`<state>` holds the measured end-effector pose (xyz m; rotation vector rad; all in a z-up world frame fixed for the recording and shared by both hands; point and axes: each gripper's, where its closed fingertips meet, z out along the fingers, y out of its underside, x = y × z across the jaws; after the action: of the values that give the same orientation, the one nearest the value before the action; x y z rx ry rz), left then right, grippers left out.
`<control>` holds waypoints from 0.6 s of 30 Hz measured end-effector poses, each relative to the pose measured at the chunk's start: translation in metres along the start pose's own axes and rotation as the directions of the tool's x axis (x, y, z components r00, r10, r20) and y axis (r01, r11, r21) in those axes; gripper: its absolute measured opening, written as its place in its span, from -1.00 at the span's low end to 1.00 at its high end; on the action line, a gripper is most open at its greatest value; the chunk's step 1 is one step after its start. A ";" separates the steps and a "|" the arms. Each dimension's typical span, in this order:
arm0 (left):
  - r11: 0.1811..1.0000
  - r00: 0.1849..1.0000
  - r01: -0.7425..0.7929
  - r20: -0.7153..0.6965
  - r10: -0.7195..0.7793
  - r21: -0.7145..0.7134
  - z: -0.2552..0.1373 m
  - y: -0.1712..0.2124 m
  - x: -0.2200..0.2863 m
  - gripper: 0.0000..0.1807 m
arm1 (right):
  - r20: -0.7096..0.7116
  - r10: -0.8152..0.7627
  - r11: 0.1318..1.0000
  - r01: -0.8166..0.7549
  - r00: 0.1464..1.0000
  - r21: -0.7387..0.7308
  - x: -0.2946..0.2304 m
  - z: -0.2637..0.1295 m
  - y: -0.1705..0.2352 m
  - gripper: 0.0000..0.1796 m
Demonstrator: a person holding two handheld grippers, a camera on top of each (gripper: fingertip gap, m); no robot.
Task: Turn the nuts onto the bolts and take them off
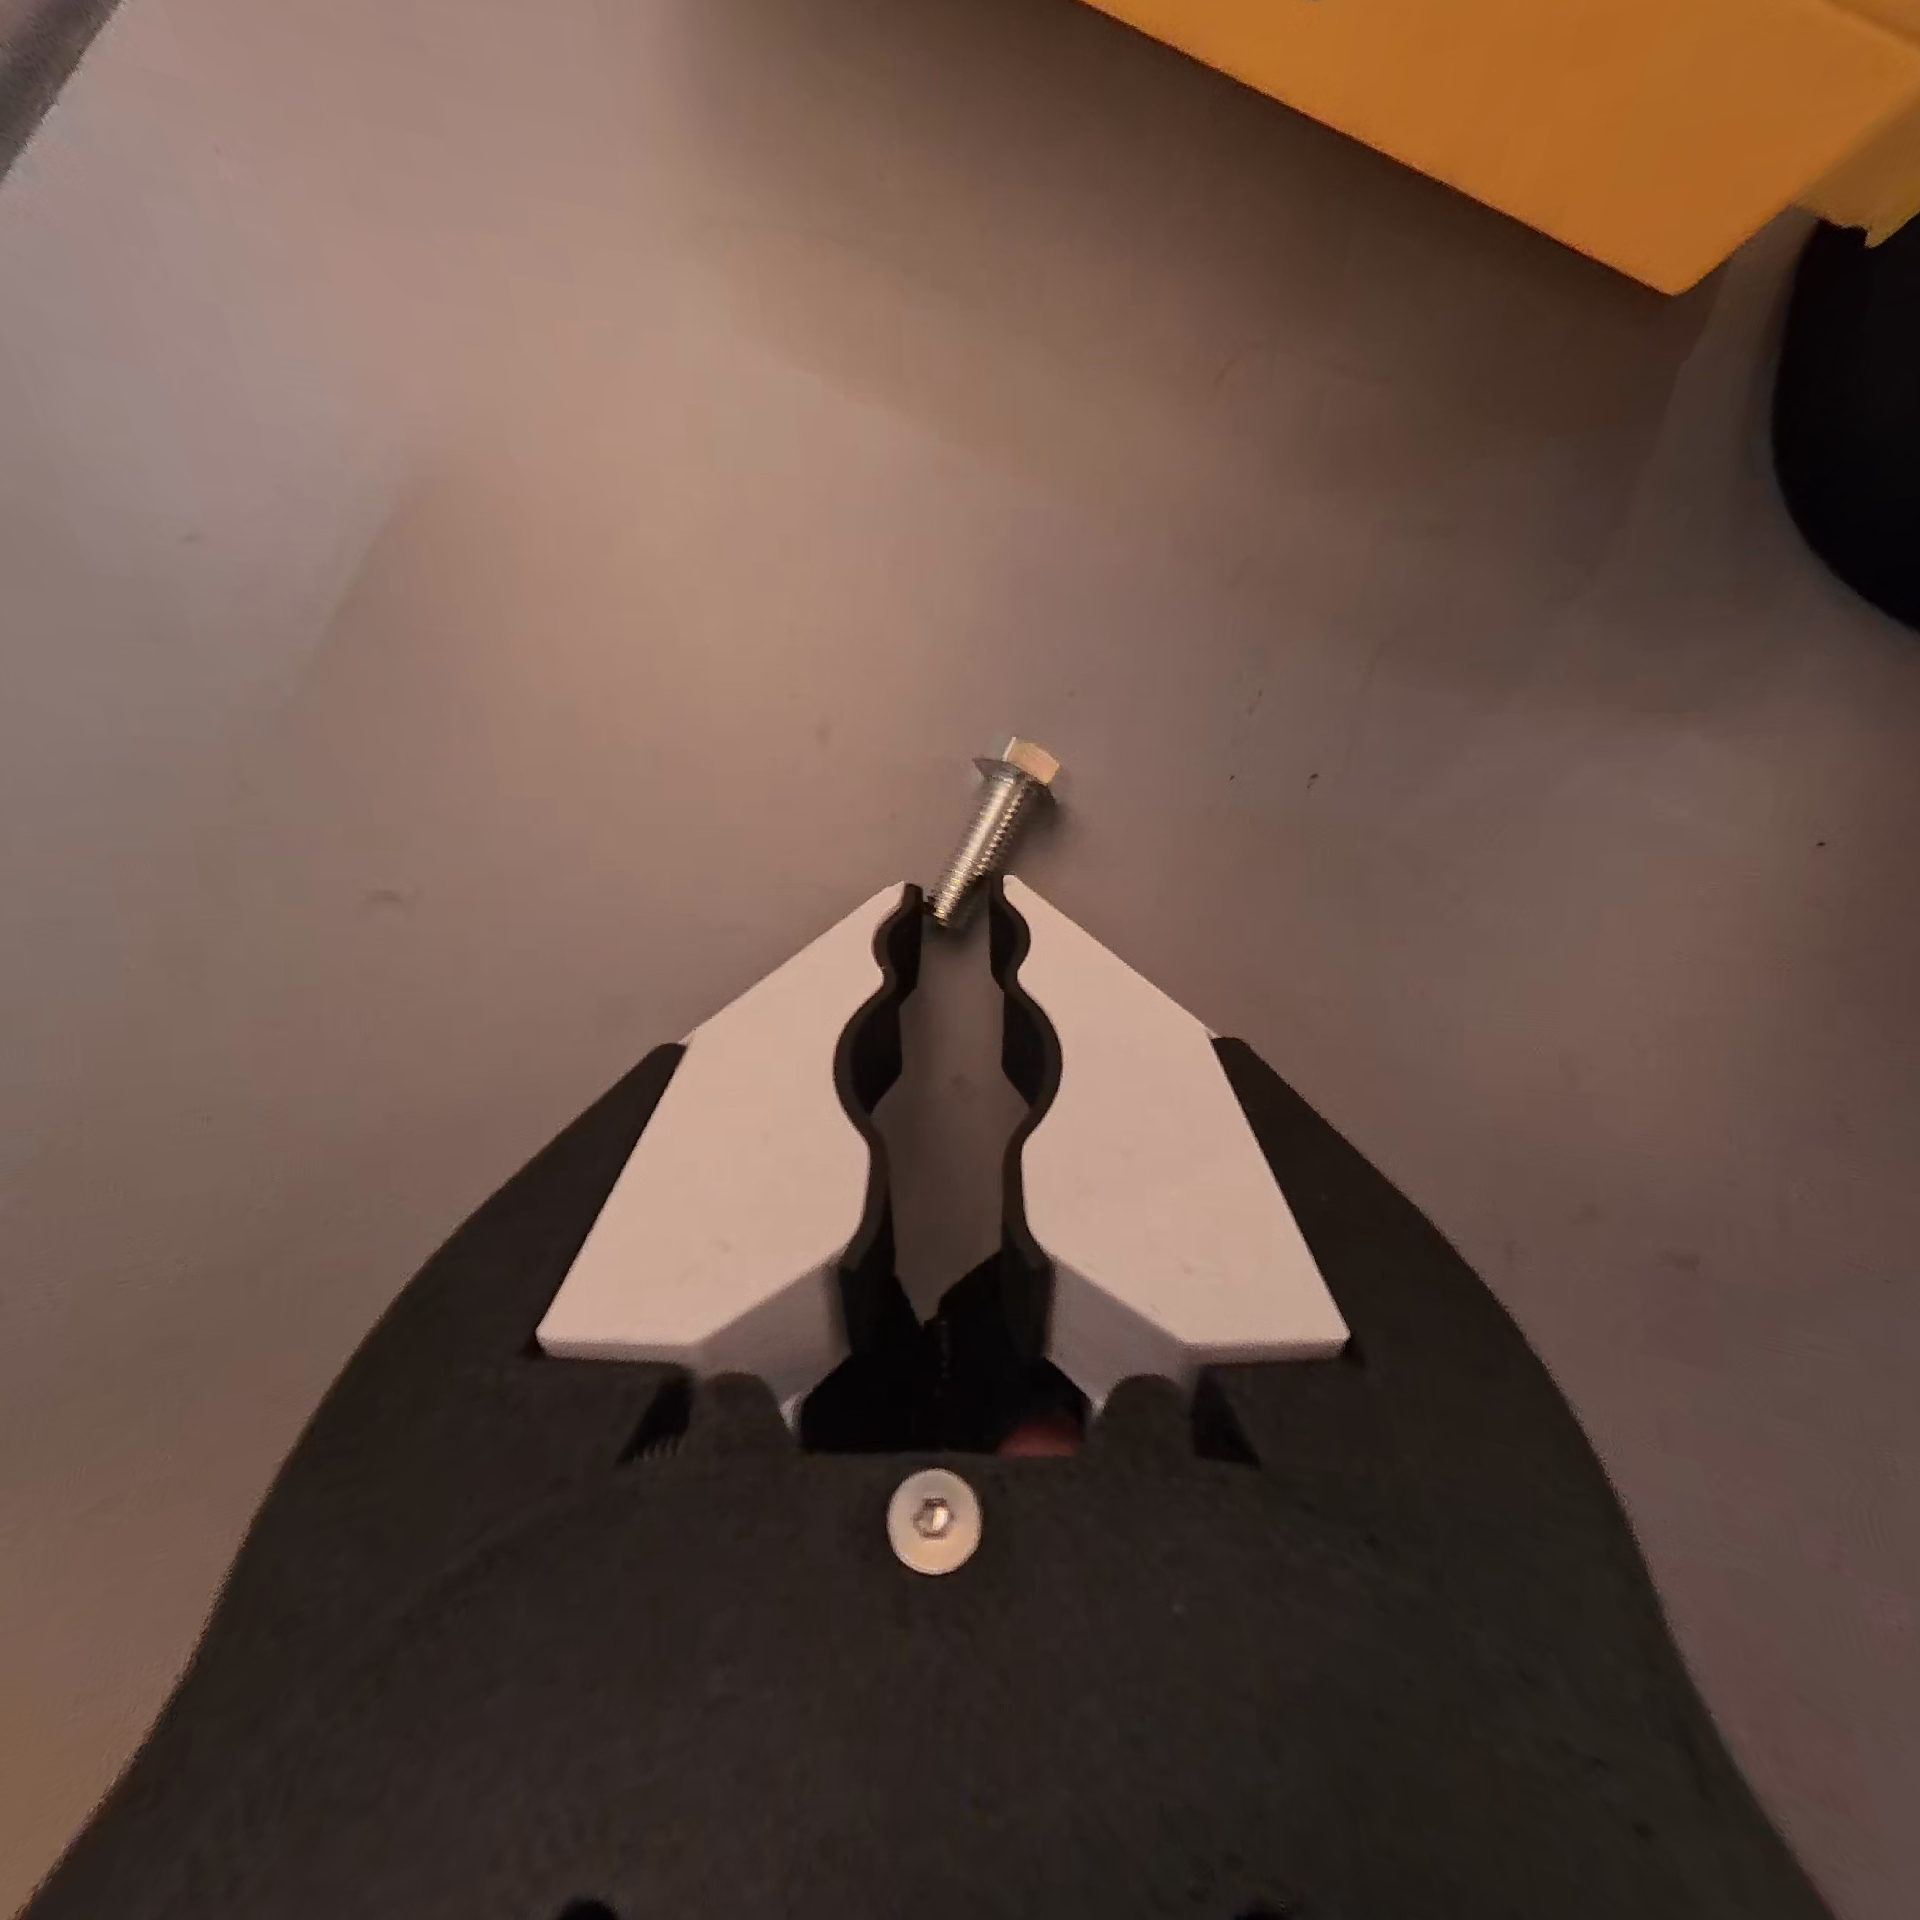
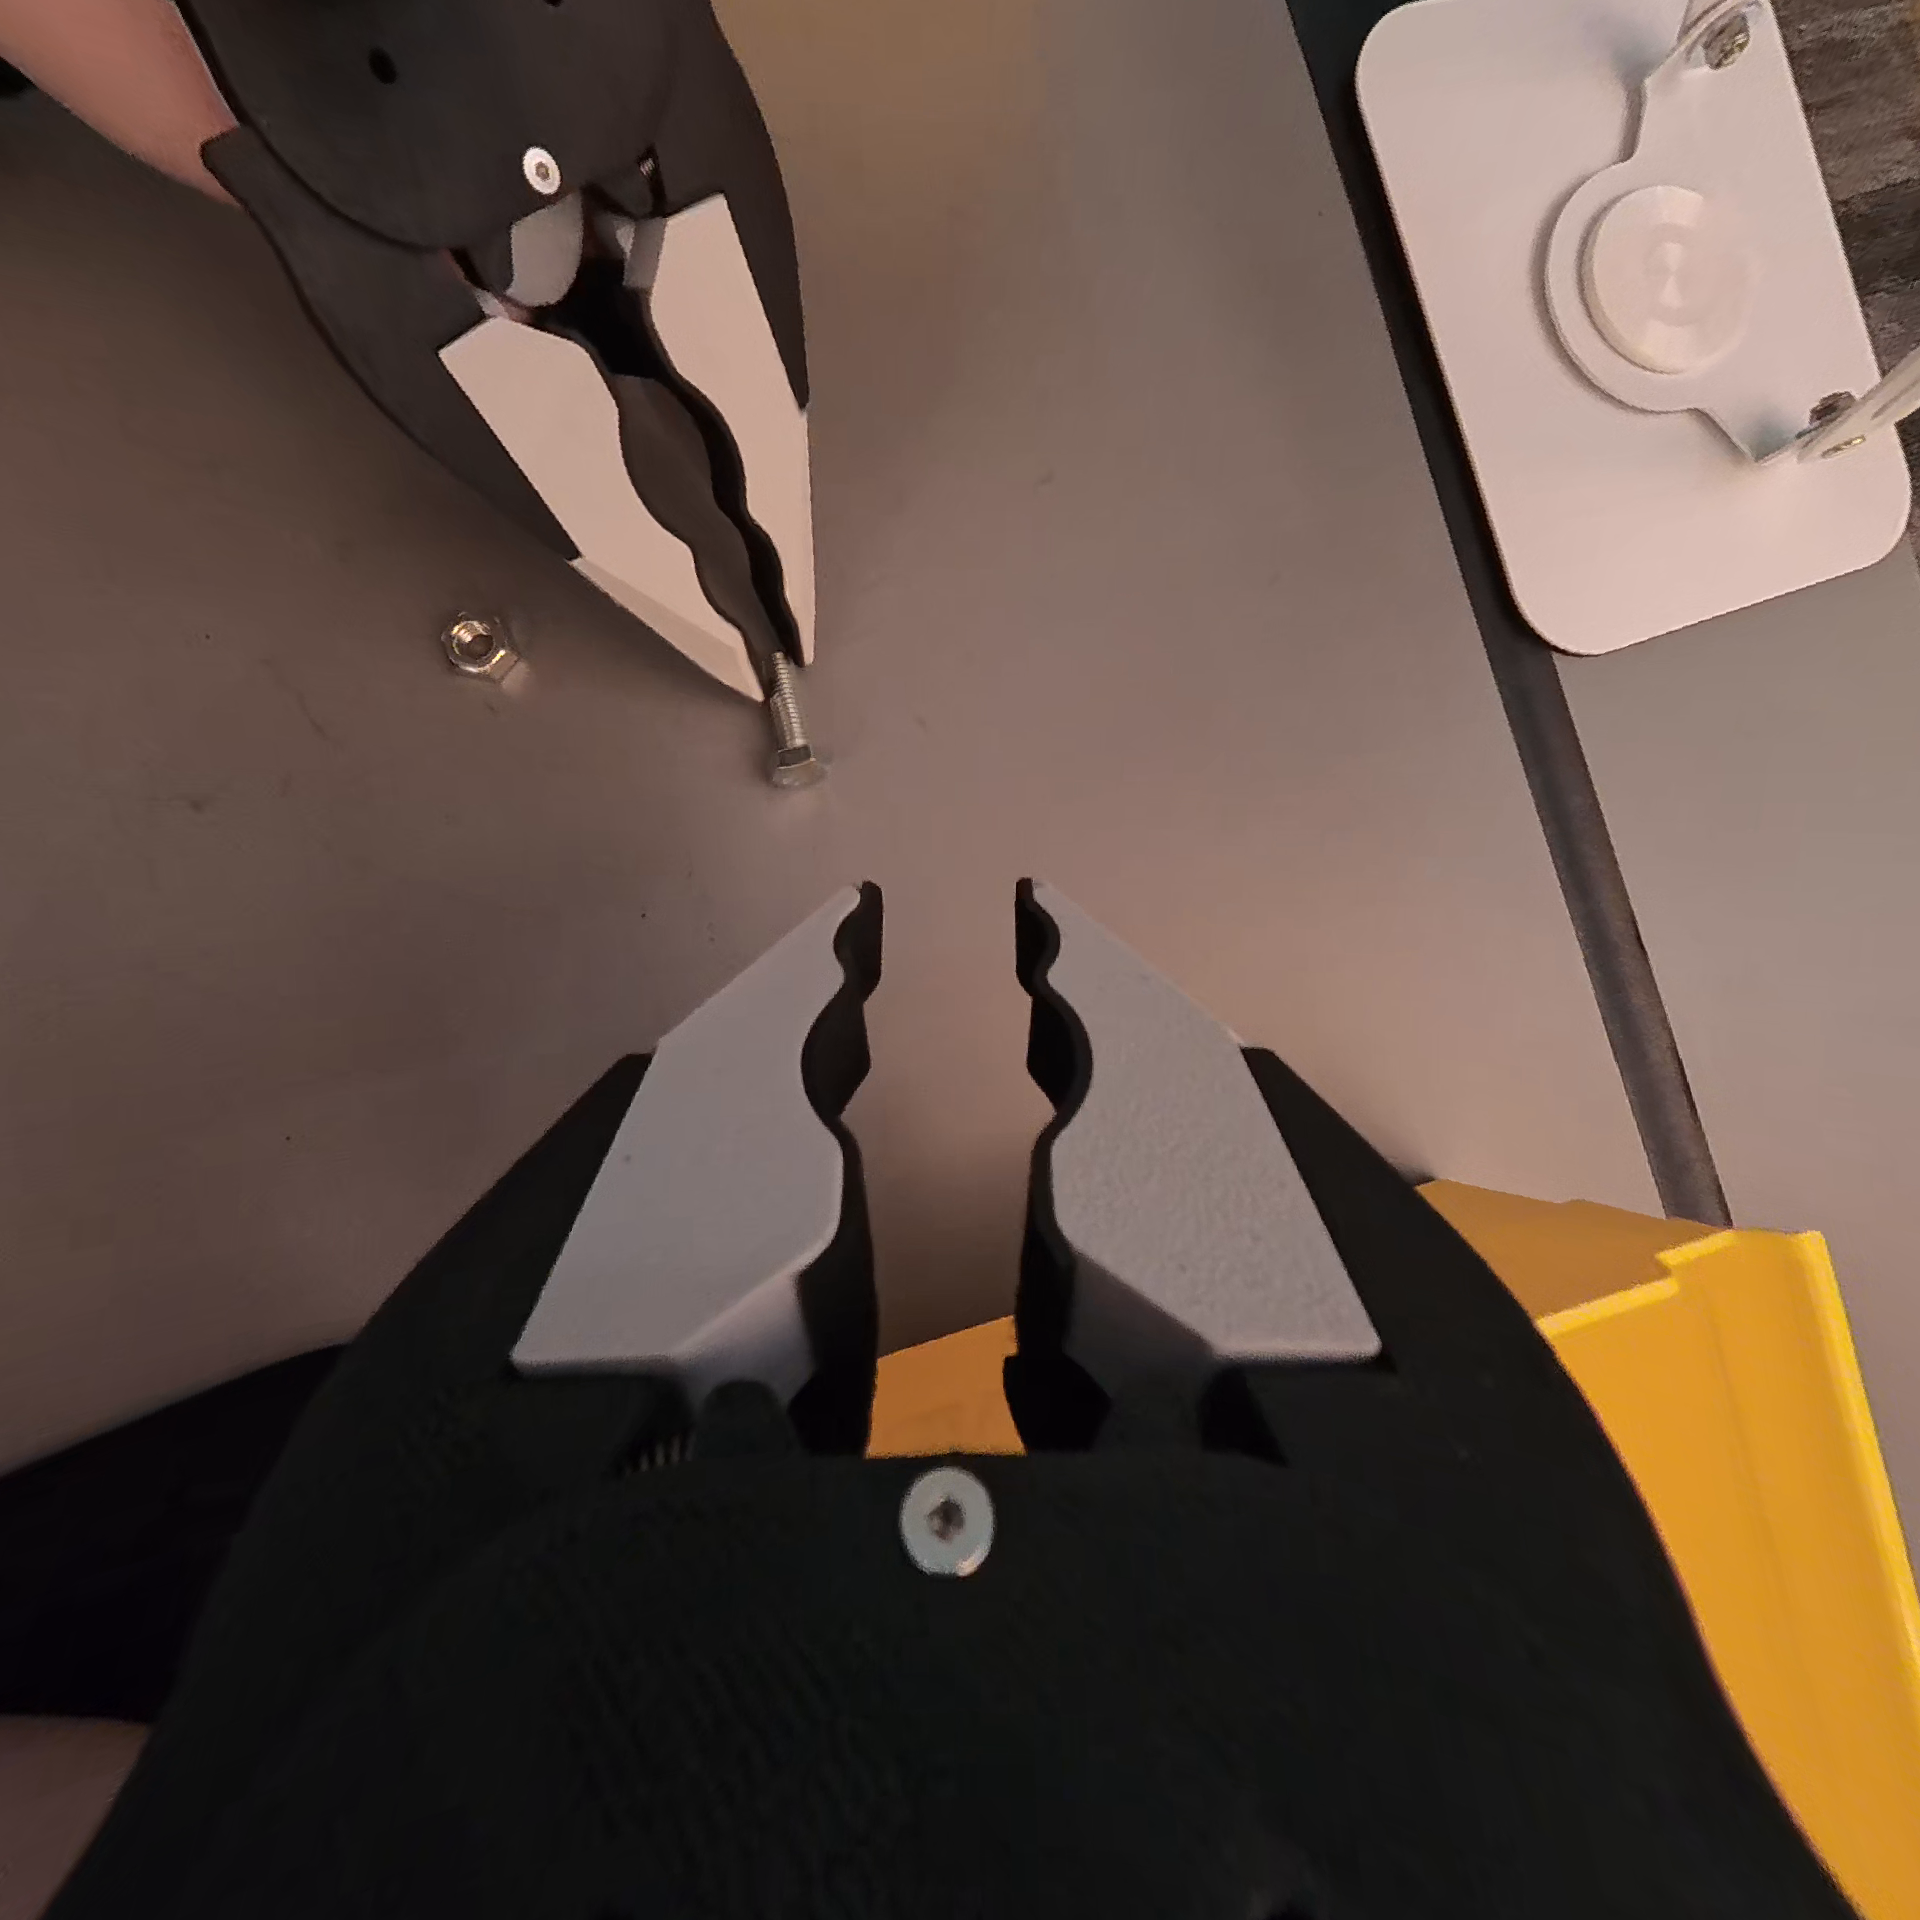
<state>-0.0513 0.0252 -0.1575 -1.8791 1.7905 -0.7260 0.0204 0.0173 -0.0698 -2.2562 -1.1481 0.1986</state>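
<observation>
A small silver hex bolt (image 1: 987, 842) lies with its head away from my left gripper (image 1: 961, 894), whose white fingers with black wavy pads are closed narrowly on its threaded end. In the right wrist view the same left gripper (image 2: 779, 670) comes in from the upper left and pinches the bolt (image 2: 792, 727), whose head points toward my right gripper. My right gripper (image 2: 945, 888) is open and empty, a short way in front of the bolt's head. A loose silver hex nut (image 2: 480, 646) lies flat on the grey table, left of the bolt.
A yellow plastic bin (image 2: 1558, 1455) sits under and right of my right gripper; it also shows in the left wrist view (image 1: 1507, 125). A white plate with a metal fixture (image 2: 1621, 312) lies past the table's dark edge strip (image 2: 1558, 727). A dark object (image 1: 1849, 416) sits at the right. There is about 12 cm between the tips of the two grippers. The right gripper is farther from the loose silver hex nut (image 2: 480, 646), some 15 cm, than the left, some 8 cm.
</observation>
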 end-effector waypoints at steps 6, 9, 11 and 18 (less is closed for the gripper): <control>0.998 1.000 -0.004 -0.015 0.004 0.055 -0.007 -0.009 0.008 -0.90 | -0.014 -0.019 0.999 0.019 1.000 -0.029 -0.001 0.005 0.001 -0.73; 0.998 1.000 -0.006 -0.020 0.007 0.070 -0.009 -0.010 0.011 -0.90 | -0.018 -0.026 0.998 0.025 0.999 -0.056 -0.001 0.009 0.004 -0.73; 0.998 1.000 -0.007 -0.020 0.009 0.068 -0.010 -0.008 0.012 -0.90 | -0.023 -0.028 0.997 0.026 0.999 -0.068 0.000 0.010 0.006 -0.73; 0.999 0.996 -0.022 -0.086 0.025 0.028 -0.008 0.000 0.022 -0.67 | -0.026 -0.029 0.996 0.026 0.999 -0.082 0.001 0.012 0.008 -0.73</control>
<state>-0.0562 0.0037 -0.1498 -1.8317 1.8421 -0.8303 0.0214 0.0195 -0.0839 -2.3053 -1.1920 0.1114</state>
